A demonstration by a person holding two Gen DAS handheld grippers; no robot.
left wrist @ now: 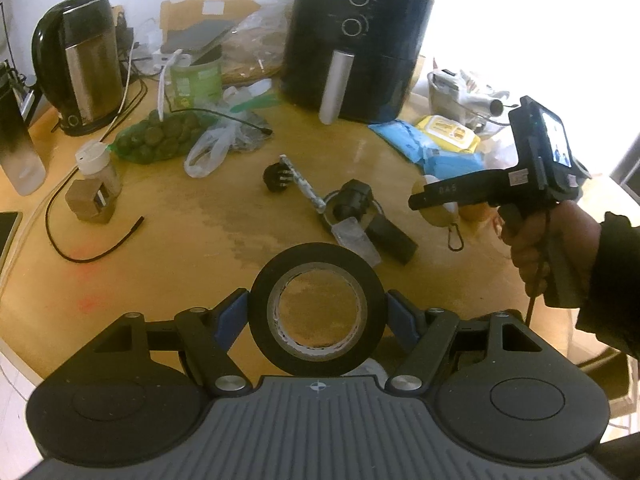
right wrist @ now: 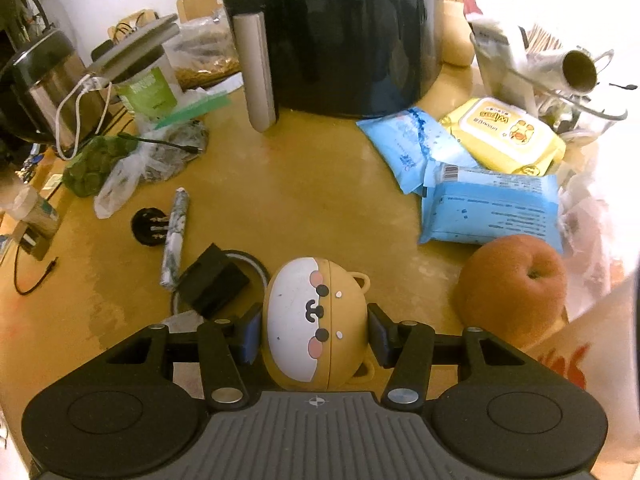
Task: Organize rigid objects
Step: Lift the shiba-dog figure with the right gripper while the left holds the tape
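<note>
My left gripper [left wrist: 318, 312] is shut on a black roll of tape [left wrist: 318, 308] and holds it upright above the wooden table [left wrist: 180, 240]. My right gripper [right wrist: 314, 328] is shut on a tan and white cartoon-face case [right wrist: 314, 320]; the same gripper shows in the left wrist view [left wrist: 436, 196], held above the table at the right. On the table lie a black plug adapter [left wrist: 276, 176], a marbled stick [left wrist: 304, 188], a black clip on a ring [left wrist: 352, 200] and a black block [left wrist: 390, 238].
A black air fryer [left wrist: 356, 40] stands at the back, a kettle [left wrist: 80, 64] at the back left. Blue and yellow wipe packs [right wrist: 488, 168] and a brown fruit [right wrist: 514, 284] lie at the right. A bag of green balls [left wrist: 160, 138], a green tin [left wrist: 196, 78] and cables lie at the left.
</note>
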